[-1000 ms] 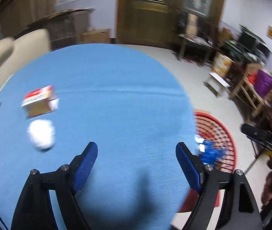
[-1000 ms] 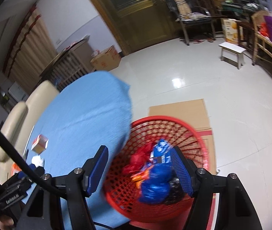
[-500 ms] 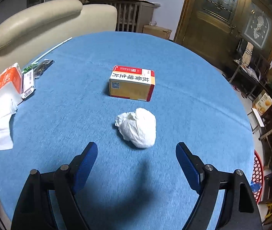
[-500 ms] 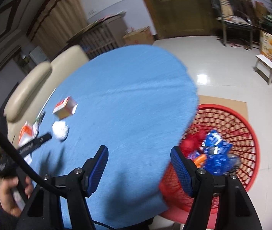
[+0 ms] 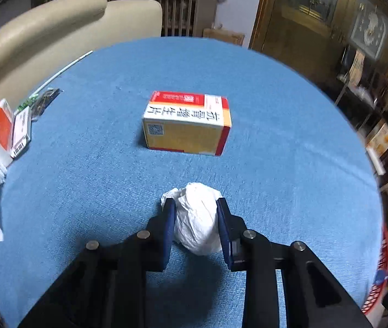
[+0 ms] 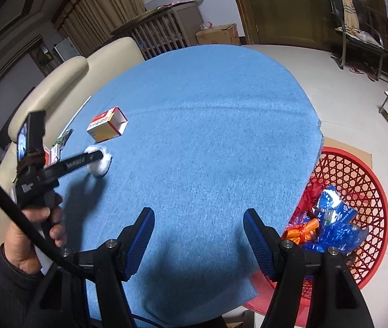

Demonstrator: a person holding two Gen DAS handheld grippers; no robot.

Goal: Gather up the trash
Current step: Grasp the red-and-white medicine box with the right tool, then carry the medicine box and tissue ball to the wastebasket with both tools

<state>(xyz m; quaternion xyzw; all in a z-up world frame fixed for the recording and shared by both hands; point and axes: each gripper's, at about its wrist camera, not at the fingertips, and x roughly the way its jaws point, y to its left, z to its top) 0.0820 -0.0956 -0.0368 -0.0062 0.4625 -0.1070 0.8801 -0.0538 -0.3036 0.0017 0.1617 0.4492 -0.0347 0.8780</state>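
Now the left tongs point(image 5: 196, 205) clamp the white paper wad point(image 5: 197, 218); the right tongs point(image 6: 199, 216) gape apart.

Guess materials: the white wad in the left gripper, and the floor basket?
White wad: likely tissue or thin paper, matte, creased, crumpled into a ball between the left gripper pads. Red basket: probably moulded plastic, slightly glossy, open lattice weave.

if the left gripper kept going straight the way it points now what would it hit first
Probably the yellow and red medicine box: it lies directly ahead of the left gripper, past the white paper wad between its fingers. The wad would reach it first; depth is uncertain.
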